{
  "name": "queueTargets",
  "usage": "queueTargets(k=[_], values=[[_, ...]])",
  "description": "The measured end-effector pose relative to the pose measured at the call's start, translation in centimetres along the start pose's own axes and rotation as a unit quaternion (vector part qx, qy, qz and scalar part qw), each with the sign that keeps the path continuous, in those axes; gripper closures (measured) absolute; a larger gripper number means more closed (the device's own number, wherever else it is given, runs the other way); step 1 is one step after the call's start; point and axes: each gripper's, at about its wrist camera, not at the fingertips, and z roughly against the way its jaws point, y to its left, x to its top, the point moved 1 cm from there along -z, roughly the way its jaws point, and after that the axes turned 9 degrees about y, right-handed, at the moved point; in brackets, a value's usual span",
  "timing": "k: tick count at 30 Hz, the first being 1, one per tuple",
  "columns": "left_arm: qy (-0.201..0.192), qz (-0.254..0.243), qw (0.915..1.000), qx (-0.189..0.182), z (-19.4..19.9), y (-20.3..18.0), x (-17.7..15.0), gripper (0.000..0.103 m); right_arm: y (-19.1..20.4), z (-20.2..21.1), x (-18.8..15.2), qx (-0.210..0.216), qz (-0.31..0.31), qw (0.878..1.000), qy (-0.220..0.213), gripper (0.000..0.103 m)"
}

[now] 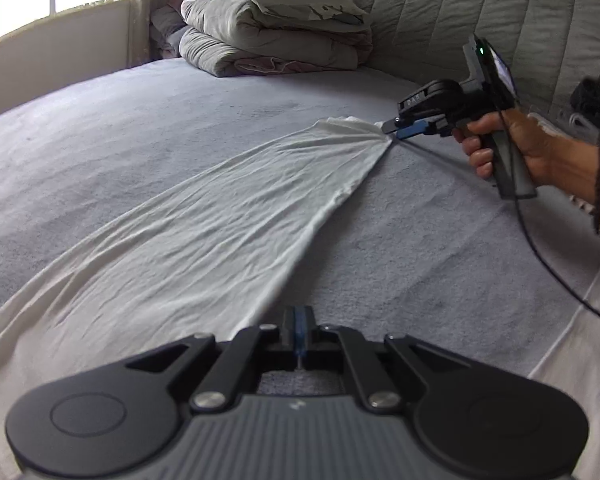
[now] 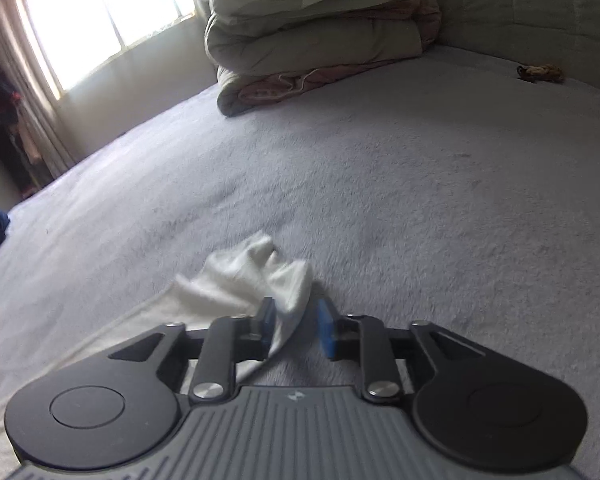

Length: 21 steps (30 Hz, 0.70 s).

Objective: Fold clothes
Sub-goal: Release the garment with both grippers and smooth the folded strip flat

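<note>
Left tool (image 1: 299,322) clenched, white cloth (image 1: 204,236) just beside its tips. Right tool (image 2: 296,326) released, cloth corner (image 2: 288,304) loose between its blue pads, spread across bed (image 1: 400,248) ahead.

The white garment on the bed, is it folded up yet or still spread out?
Spread out: the white garment lies in one long wrinkled sheet across the bed, gathered only at its far corner. No fold shows.

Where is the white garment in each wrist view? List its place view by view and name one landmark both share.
Left wrist view: the white garment stretches from lower left up to the right hand-held gripper at centre right.
Right wrist view: a bunched white corner lies low at centre, between the open blue pads.
Shared landmark: the folded quilt stack at the bed's head.
</note>
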Motion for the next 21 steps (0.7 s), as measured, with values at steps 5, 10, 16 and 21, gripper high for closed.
queueTargets(k=[5, 10, 16, 21], values=[[-0.047, 0.044, 0.9977, -0.018, 0.8, 1.4, 2.0, 0.082, -0.5, -1.3, 2.0, -0.004, 0.006, 1.000, -0.003, 0.073], [-0.079, 0.083, 0.9934, -0.011, -1.6, 2.2, 3.5, 0.077, 0.5, -3.7, 3.3, 0.007, 0.024, 1.000, 0.003, 0.071], [-0.072, 0.134, 0.9878, -0.033, -5.9, 3.0, 2.5, 0.073, 2.0, -5.9, 3.8, 0.000, 0.071, 0.997, -0.004, 0.068], [-0.080, 0.131, 0.9860, -0.066, -6.0, 2.9, 2.1, 0.049, 3.9, -6.6, 3.3, -0.021, 0.164, 0.986, -0.014, 0.087]])
